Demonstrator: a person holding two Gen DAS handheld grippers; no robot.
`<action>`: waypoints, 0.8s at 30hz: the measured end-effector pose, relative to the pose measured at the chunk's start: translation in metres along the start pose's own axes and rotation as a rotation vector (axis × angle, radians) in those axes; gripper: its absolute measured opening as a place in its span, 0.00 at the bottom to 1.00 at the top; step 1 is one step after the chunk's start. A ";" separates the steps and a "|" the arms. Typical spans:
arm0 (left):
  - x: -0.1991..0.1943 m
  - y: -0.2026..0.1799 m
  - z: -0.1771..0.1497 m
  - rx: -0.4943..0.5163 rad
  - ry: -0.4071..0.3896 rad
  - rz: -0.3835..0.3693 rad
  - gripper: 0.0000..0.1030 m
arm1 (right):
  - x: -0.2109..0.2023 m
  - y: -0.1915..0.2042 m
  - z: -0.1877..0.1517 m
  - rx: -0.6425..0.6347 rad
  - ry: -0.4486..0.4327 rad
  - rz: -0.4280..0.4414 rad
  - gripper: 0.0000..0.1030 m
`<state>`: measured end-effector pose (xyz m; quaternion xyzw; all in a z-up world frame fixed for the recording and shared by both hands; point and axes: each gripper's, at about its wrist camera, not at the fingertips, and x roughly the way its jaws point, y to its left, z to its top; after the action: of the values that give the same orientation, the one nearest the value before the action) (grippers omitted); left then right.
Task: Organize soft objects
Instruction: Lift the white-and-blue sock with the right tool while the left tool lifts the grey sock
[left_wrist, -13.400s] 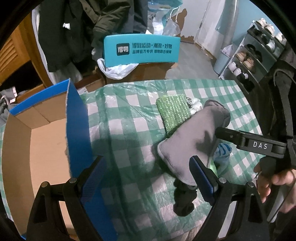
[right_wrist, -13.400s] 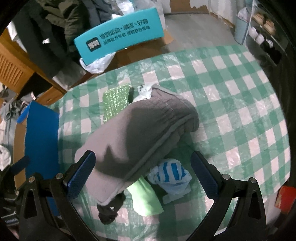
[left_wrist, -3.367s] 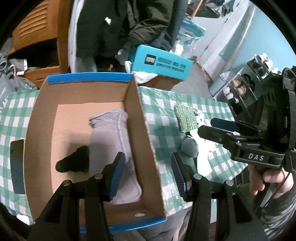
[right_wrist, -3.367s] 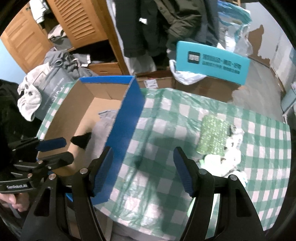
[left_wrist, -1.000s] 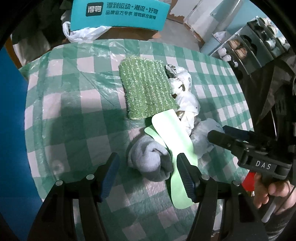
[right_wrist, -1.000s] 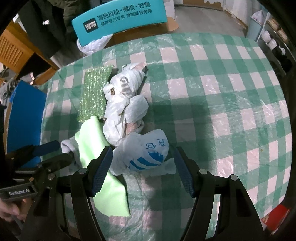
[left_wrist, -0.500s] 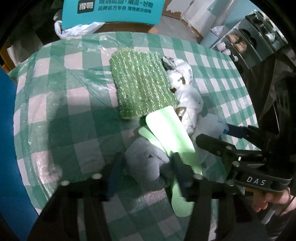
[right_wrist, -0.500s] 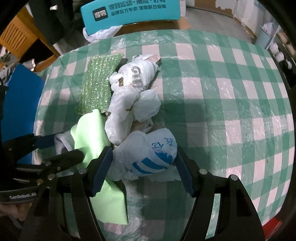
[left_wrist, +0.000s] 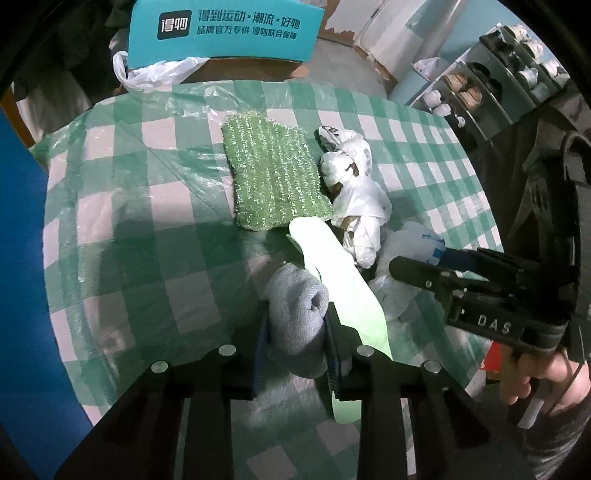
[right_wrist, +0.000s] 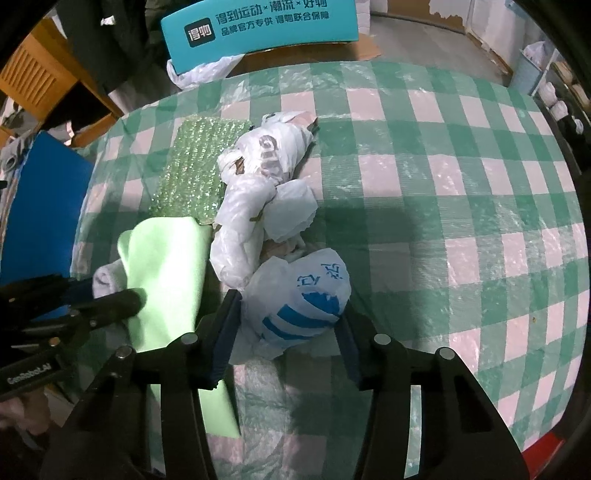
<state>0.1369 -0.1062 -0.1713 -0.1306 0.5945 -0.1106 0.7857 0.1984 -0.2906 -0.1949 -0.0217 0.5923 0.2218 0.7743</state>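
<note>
Change: your left gripper (left_wrist: 295, 332) was wide open 1 s ago; now it's squeezing the gray sock (left_wrist: 297, 314). Your right gripper (right_wrist: 286, 328) was open too; now it's pinching the blue-striped bag (right_wrist: 299, 299).
Left pose: you're reaching forward, low over the checked tablecloth (left_wrist: 147, 221), fingers pressing both sides of the sock.
Right pose: you're coming in from the right, low, fingers hugging the bag.
Sock spot: lying on the cloth, touching the light green cloth (left_wrist: 332, 269).
Bag spot: just beside the white bag bundle (right_wrist: 258, 192).
Nearby: sparkly green cloth (left_wrist: 273, 177).
</note>
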 end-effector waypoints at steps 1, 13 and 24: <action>-0.001 0.000 -0.001 0.004 0.002 0.008 0.27 | -0.002 0.000 0.000 0.003 -0.003 -0.003 0.47; -0.003 0.005 -0.019 -0.011 0.053 0.009 0.27 | -0.026 0.017 -0.012 -0.005 -0.022 0.067 0.47; 0.004 0.014 -0.027 -0.038 0.066 0.011 0.29 | -0.023 0.051 -0.035 -0.072 0.022 0.067 0.47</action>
<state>0.1126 -0.0959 -0.1862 -0.1383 0.6226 -0.0992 0.7638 0.1430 -0.2625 -0.1724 -0.0322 0.5928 0.2686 0.7586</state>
